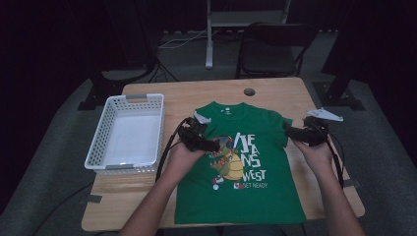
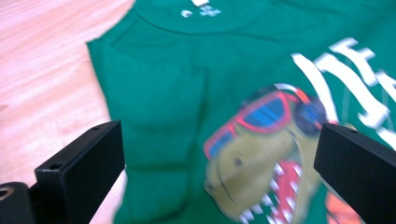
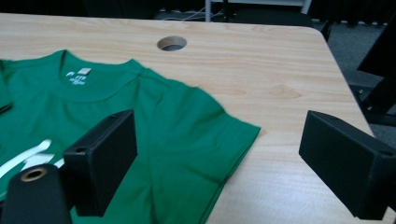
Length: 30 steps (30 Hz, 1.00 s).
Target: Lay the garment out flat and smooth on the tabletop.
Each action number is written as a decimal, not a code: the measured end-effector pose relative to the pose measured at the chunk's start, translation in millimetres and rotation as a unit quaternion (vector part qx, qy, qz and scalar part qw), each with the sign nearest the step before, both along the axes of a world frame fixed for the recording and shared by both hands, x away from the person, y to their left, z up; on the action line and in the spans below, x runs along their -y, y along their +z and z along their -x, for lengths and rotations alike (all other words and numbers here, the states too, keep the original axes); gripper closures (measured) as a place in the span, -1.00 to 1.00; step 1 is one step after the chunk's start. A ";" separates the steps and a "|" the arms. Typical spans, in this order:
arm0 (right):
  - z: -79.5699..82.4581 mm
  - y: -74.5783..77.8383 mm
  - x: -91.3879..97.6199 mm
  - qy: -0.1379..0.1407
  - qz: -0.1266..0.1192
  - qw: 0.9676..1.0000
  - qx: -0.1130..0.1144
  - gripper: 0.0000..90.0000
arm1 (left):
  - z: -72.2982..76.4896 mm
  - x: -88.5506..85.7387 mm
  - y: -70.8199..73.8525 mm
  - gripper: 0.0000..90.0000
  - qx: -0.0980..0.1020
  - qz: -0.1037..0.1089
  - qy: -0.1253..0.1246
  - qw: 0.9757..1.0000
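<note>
Two hand-held grippers hover over a green cotton T-shirt (image 1: 246, 162) printed with a cartoon dinosaur in sunglasses and white lettering, spread flat on the pale wooden surface (image 1: 295, 93). Farthest left, beyond the left gripper's outer side, stands a white plastic lattice basket (image 1: 101, 132), well apart from the shirt. The left gripper (image 1: 212, 145) sits above the shirt's chest on the wearer's right side; its jaws are released, wide apart, with nothing between them, and in the left gripper view (image 2: 217, 170) the folded-in sleeve and the dinosaur's head lie beneath and between them. The right gripper (image 1: 290, 132) hangs at the opposite sleeve; its jaws are likewise released and empty, and in the right gripper view (image 3: 217, 163) the sleeve's hem and bare wood lie below the gap.

Only the high view takes in the whole shirt, the basket and both forearms. The left gripper view brings the print's red-framed sunglasses close, though blurred. The right gripper view shows the neck label and a round cable hole (image 3: 172, 43) in the surface beyond the jaws.

The shirt's long axis runs from the person outward, collar pointing away, hem at the near edge.
</note>
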State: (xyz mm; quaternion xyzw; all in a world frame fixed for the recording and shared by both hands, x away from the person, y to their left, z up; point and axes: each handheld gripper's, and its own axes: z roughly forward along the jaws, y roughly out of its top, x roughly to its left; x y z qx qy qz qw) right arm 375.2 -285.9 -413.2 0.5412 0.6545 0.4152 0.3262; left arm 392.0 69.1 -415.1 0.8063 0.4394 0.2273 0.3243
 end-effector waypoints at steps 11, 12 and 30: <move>22.6 -10.2 -7.5 0.028 -0.006 1.000 0.006 -0.76 | -40.7 9.0 -4.1 -0.92 -0.007 -0.002 0.026 1.000; 24.4 -10.4 -8.9 0.030 -0.005 1.000 0.006 -0.76 | -42.9 10.5 -5.8 -0.92 -0.007 -0.004 0.026 1.000; 50.3 -27.8 -35.6 0.074 0.012 0.997 -0.004 -0.76 | -60.9 31.5 -32.9 -0.27 0.027 -0.038 0.043 0.998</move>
